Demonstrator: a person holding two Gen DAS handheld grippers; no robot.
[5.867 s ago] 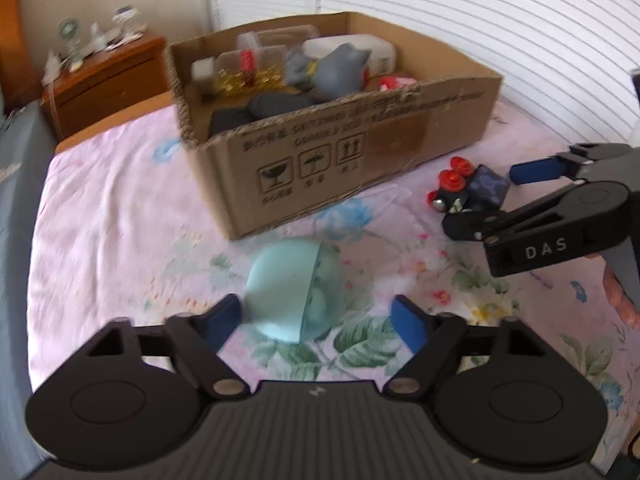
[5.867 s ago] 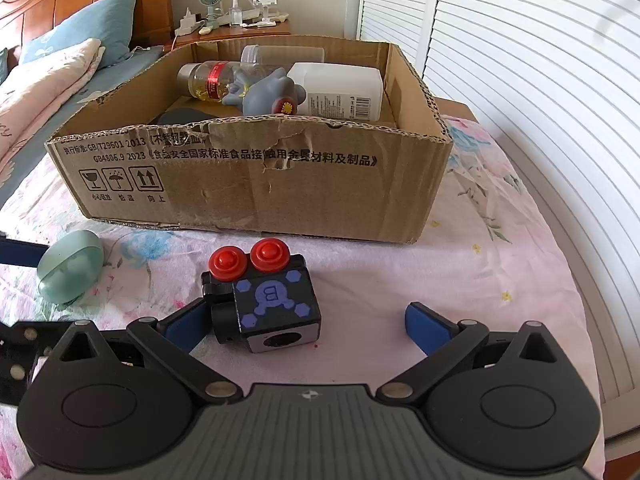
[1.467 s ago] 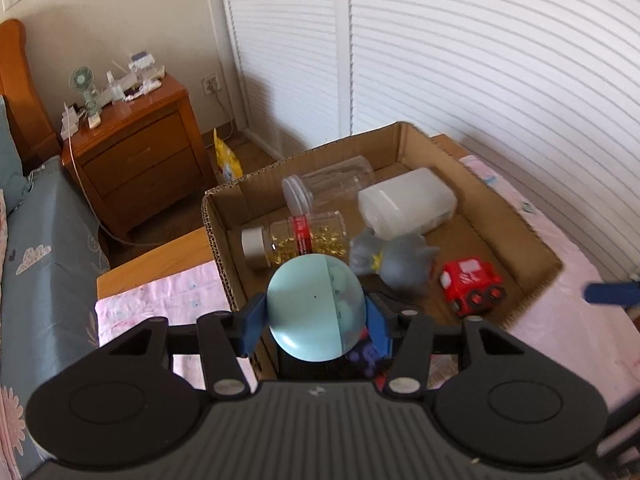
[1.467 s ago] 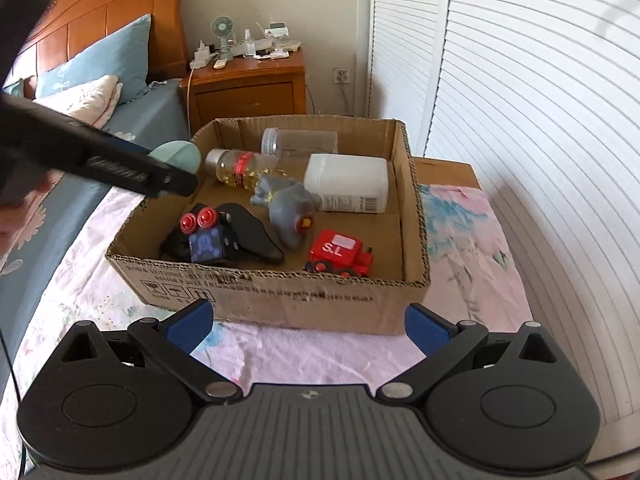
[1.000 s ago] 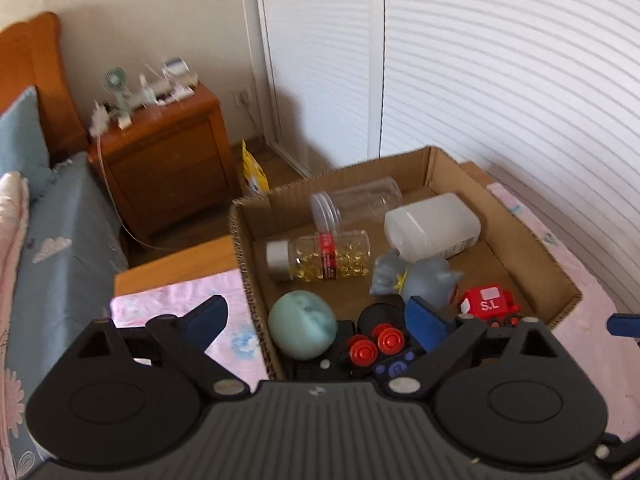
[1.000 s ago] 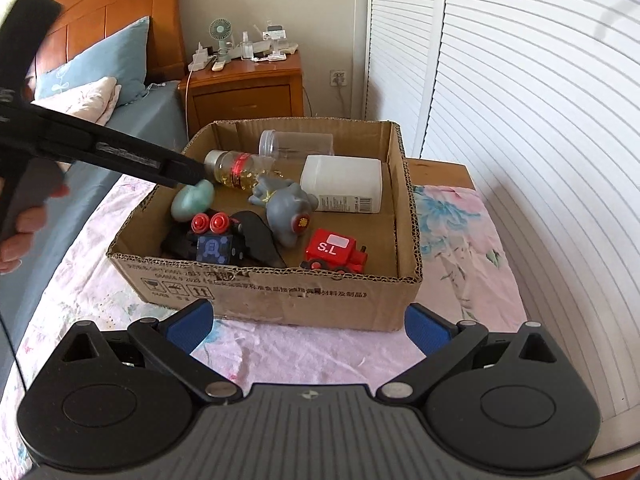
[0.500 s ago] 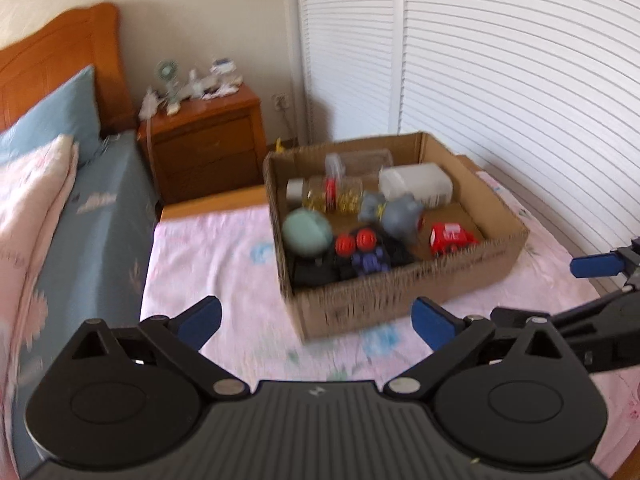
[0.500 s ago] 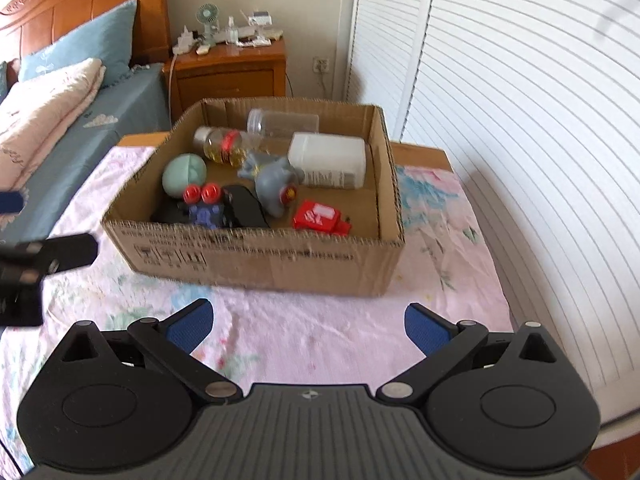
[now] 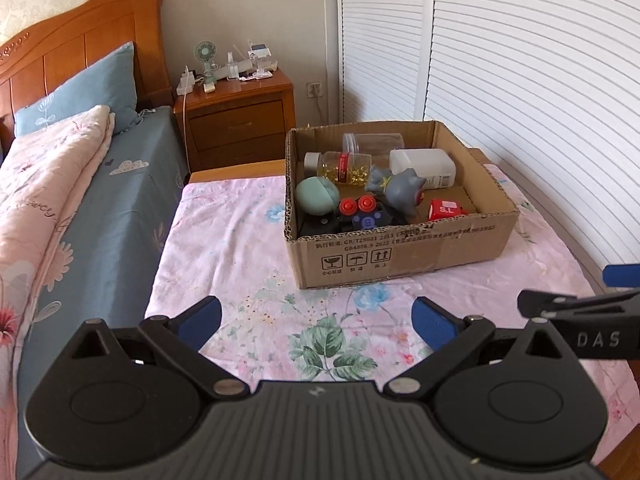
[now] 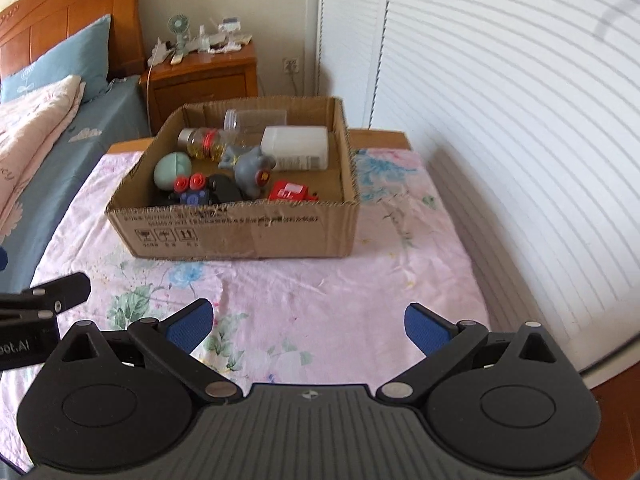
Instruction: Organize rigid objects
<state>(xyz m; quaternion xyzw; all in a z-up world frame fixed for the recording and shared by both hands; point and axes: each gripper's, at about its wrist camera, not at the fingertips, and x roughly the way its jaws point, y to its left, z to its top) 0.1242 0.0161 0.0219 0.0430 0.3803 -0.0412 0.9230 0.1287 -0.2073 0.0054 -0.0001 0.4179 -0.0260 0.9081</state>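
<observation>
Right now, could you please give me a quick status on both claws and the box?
Left claw open, empty. Right claw open, empty. Cardboard box holds the green ball and other items. Floral sheet before it bare.

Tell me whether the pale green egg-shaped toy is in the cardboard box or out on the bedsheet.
In. The pale green egg-shaped toy lies inside the cardboard box, at its left side beside the red-knobbed dark toy.

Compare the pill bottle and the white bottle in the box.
The pill bottle is clear, showing yellow capsules and a red label; the white bottle is opaque. The pill bottle looks round and slimmer; the white bottle is blocky and wider. Both lie on their sides in the cardboard box.
</observation>
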